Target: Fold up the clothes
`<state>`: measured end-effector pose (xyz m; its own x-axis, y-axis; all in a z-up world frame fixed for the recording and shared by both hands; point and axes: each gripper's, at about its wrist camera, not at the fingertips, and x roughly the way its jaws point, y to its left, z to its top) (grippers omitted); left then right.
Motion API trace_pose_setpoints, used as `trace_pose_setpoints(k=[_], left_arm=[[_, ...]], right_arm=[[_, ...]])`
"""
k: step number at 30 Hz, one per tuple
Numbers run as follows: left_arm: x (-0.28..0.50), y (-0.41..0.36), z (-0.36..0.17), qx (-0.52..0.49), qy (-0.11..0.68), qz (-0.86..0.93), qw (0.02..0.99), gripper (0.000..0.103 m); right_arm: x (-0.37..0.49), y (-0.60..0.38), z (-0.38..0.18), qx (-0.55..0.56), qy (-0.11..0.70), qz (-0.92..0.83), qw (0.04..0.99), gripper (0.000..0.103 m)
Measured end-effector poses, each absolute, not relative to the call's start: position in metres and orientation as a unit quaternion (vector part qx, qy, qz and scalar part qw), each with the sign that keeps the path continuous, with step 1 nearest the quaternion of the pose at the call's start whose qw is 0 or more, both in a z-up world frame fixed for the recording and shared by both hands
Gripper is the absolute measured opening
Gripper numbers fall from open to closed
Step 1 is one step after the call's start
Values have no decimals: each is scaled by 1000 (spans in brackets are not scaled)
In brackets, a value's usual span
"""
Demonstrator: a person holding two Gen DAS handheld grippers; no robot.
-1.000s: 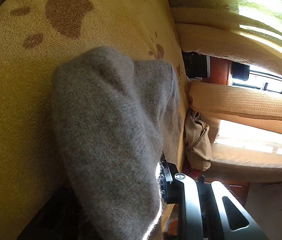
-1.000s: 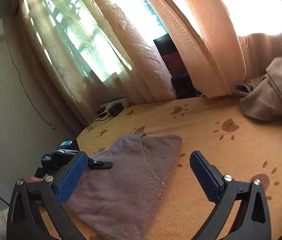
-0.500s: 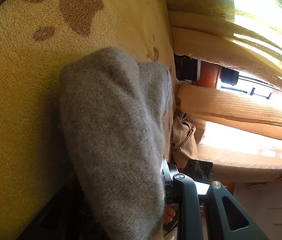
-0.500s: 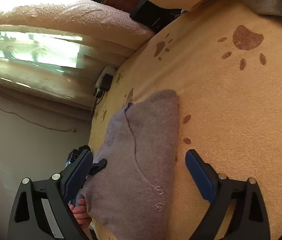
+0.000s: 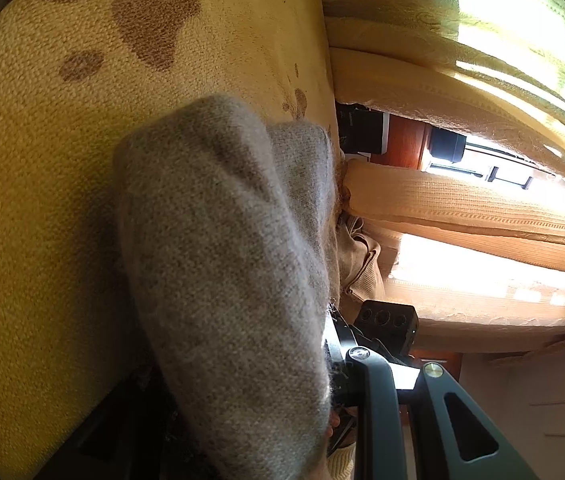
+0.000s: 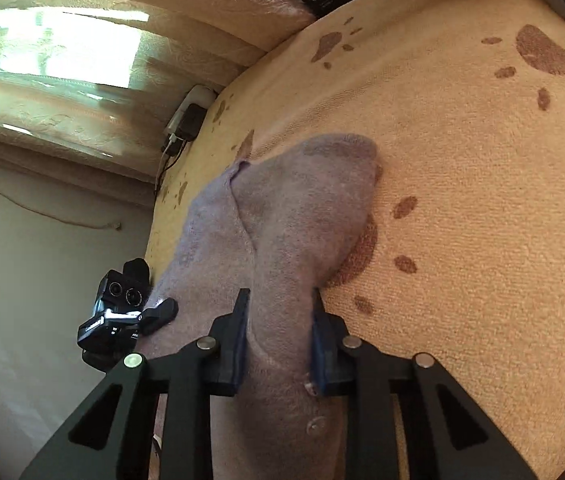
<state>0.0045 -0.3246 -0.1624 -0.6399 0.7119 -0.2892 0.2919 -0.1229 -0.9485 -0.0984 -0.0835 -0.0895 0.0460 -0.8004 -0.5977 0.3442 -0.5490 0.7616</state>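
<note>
A grey knitted cardigan [image 6: 282, 240] with small buttons lies on a yellow paw-print blanket [image 6: 482, 200]. My right gripper [image 6: 278, 344] is shut on a bunched fold of its near edge, blue pads pressing both sides. My left gripper [image 5: 322, 380] is shut on the cardigan's other edge; the grey knit [image 5: 222, 280] drapes over its fingers and hides the left one. The left gripper also shows in the right wrist view [image 6: 122, 320] at the cardigan's left side.
A beige garment [image 5: 358, 256] lies crumpled at the blanket's far edge. Cream curtains [image 5: 482, 208] hang behind the bed by a bright window. A charger and plug [image 6: 190, 120] sit at the blanket's far left edge. A pale wall [image 6: 22, 300] is at left.
My right gripper has dropped down to the cardigan's near edge and closed on it; it was open above the blanket before. The left gripper keeps its hold on the cardigan.
</note>
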Motion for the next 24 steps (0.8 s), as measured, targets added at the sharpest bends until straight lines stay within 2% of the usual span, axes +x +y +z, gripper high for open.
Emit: trace_pose_setpoints(k=[11, 24], left_arm=[[14, -322, -142, -385, -616, 672, 146, 28], [75, -362, -58, -304, -599, 728, 139, 28]], right_arm=[[-78, -83, -51, 517, -173, -700, 461, 24], [-34, -138, 22, 458, -150, -695, 534, 24]])
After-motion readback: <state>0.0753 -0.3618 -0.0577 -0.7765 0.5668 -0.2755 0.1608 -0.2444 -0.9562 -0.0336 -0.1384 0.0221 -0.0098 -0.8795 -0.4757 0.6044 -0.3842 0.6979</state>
